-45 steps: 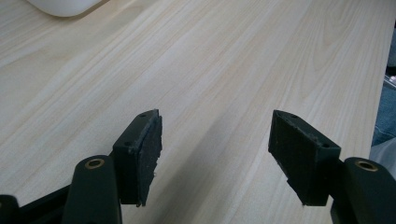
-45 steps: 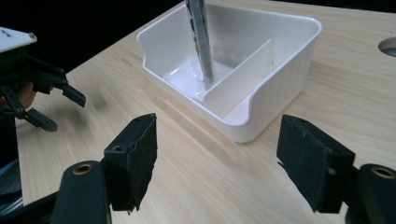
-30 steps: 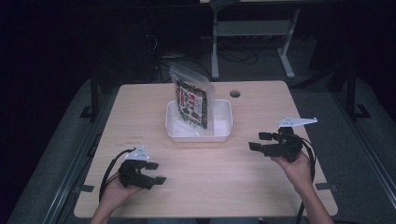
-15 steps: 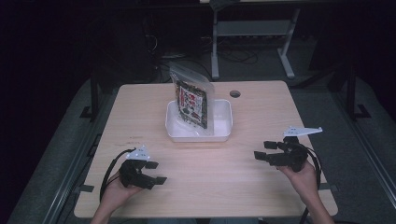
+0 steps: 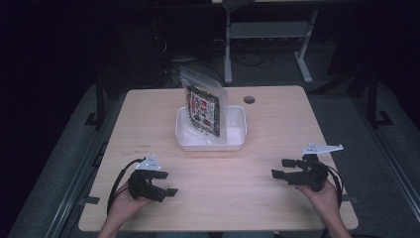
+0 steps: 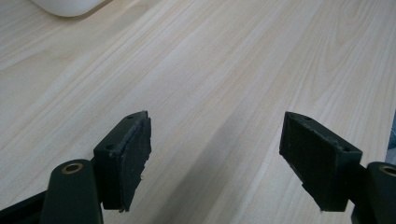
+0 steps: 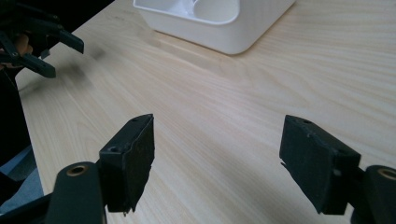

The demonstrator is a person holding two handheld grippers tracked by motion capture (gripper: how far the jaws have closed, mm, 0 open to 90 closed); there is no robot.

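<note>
White tray point(image 5: 233, 143) keeps the snack bag point(image 5: 204, 110) upright; nearer the person, well apart from it, left gripper point(image 5: 171, 187) has just widened, right gripper point(image 5: 281, 168) gapes, both empty.

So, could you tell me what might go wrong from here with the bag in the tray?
The clear bag stands tall and leaning in the shallow white tray, so a nudge could tip it out. The tray sits loose on the table and may slide. Both the left gripper and right gripper are open and well short of it.
</note>
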